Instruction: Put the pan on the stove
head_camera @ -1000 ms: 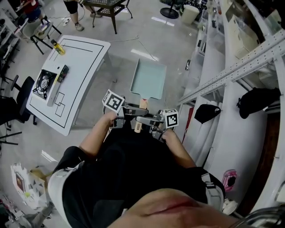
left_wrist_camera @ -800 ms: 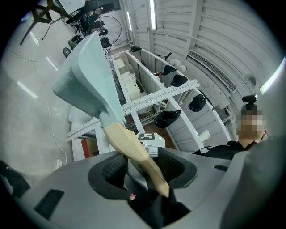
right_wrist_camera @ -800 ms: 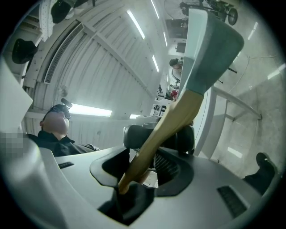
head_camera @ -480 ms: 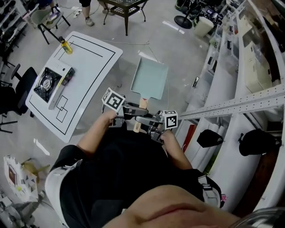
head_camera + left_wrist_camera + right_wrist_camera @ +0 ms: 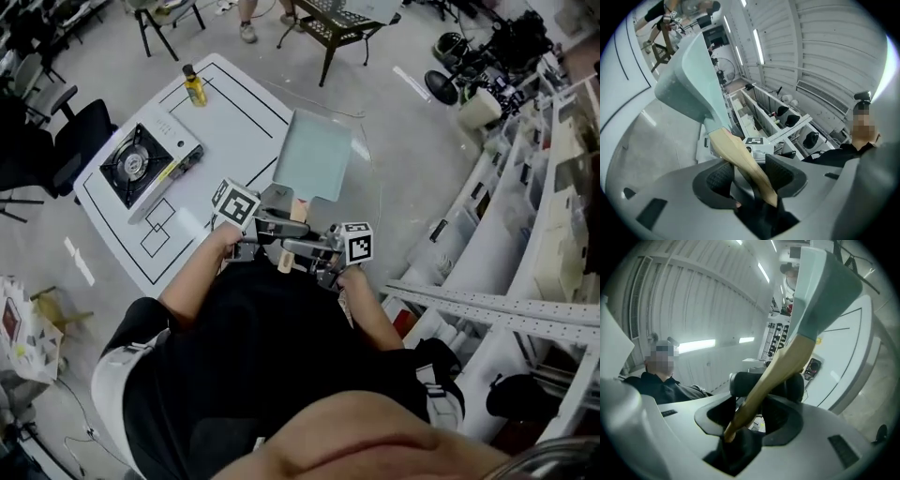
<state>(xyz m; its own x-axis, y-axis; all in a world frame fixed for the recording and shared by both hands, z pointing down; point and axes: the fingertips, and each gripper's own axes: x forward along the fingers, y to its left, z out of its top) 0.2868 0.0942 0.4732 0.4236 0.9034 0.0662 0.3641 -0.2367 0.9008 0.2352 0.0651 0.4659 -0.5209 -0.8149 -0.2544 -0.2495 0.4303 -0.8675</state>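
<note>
**Position of the pan.** The pan [image 5: 312, 155] was held off the surface by its wooden handle [image 5: 292, 234]. The pale green rectangular body extended on the far side of both grippers. The left gripper [image 5: 747, 173] gripped the handle from the left and the right gripper [image 5: 757, 411] from the right. On each gripper the jaws stood fairly wide, with the pads pressed against the handle (the handle ran diagonally between them in both gripper views). In the head view the pan body overlapped the right edge of the white table [image 5: 234, 103]. The stove [image 5: 145, 169] was left of the pan and well apart from it.

**Count.** One pan, one stove, one yellow bottle [image 5: 194, 86] and two grippers were visible.

**Surroundings.** The stove sat on the left part of the table. The bottle stood upright at the far end, beyond the stove. Bare table top marked with black lines lay between pan and stove. A black chair [image 5: 56, 141] stood left of the table, and white shelving [image 5: 525, 234] ran along the right.
</note>
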